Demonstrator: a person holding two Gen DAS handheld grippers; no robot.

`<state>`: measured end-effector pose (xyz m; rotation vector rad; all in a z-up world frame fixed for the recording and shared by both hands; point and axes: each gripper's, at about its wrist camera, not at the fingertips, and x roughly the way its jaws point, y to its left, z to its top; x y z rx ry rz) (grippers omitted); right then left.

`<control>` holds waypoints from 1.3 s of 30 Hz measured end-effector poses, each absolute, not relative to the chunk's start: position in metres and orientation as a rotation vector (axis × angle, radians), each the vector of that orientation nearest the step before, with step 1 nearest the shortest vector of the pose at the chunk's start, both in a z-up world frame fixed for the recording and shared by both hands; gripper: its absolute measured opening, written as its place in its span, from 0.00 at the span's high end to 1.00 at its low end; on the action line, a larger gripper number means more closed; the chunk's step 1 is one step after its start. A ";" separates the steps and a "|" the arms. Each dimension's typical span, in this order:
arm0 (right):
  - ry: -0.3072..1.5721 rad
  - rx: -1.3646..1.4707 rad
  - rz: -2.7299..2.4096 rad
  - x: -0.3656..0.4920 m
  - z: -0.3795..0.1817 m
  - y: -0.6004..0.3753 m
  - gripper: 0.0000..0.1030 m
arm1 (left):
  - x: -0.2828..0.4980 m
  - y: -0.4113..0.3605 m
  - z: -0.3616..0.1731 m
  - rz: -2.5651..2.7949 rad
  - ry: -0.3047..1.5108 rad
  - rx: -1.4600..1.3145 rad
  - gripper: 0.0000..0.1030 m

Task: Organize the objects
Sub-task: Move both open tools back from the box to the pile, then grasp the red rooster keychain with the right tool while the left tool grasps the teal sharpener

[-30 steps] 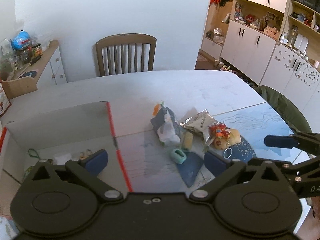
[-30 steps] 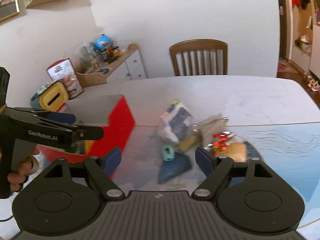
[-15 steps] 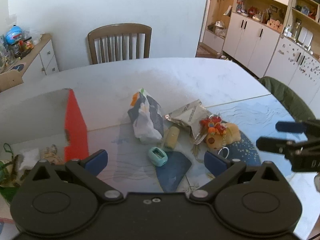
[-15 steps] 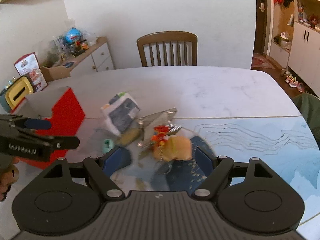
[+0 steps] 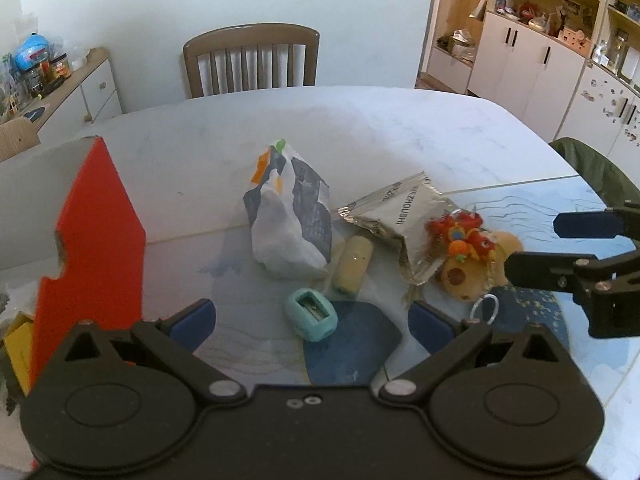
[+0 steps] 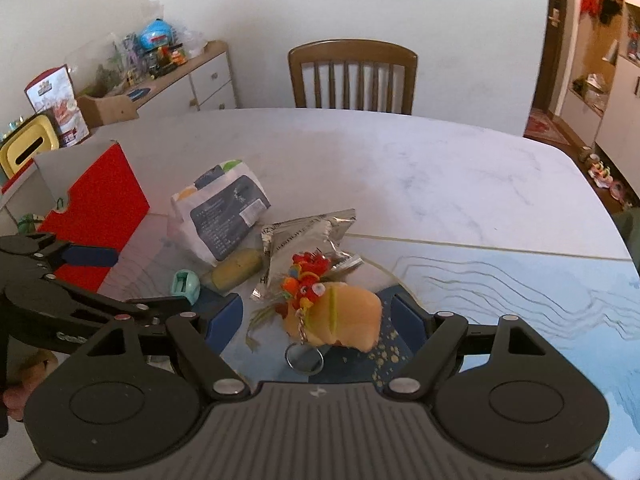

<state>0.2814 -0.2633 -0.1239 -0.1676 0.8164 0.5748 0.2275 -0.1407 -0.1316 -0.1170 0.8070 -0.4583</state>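
In the right wrist view the right gripper hangs low over the tabletop with its fingers spread wide and nothing between them but the air above a plush keychain toy. That toy sits at lower centre of the frame, directly ahead of the gripper and framed by the two blue pads, its orange body lying roughly crosswise to the fingers and its metal ring nearest the camera. So the right side looks the nearer one for this toy, and a straight drop and squeeze across the body seems the likely move.

The left gripper is also spread wide and carries nothing; in its own view a small teal pencil sharpener lies right between its pads, at lower centre. Behind it stand a tissue pack, a yellow tube and a silver snack bag, all huddled close. The red box waits at the left edge of the frame, open, with a few things already inside.
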 end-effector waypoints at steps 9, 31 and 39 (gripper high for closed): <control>0.810 -0.231 0.614 0.298 -0.137 -0.242 0.23 | 0.239 -0.146 -0.150 -0.438 0.809 -0.106 0.05; 0.782 -0.365 0.646 0.307 -0.155 -0.224 0.54 | 0.241 -0.152 -0.164 -0.451 0.807 -0.103 0.52; 0.774 -0.361 0.646 0.309 -0.155 -0.226 0.65 | 0.240 -0.155 -0.159 -0.486 0.811 -0.076 0.67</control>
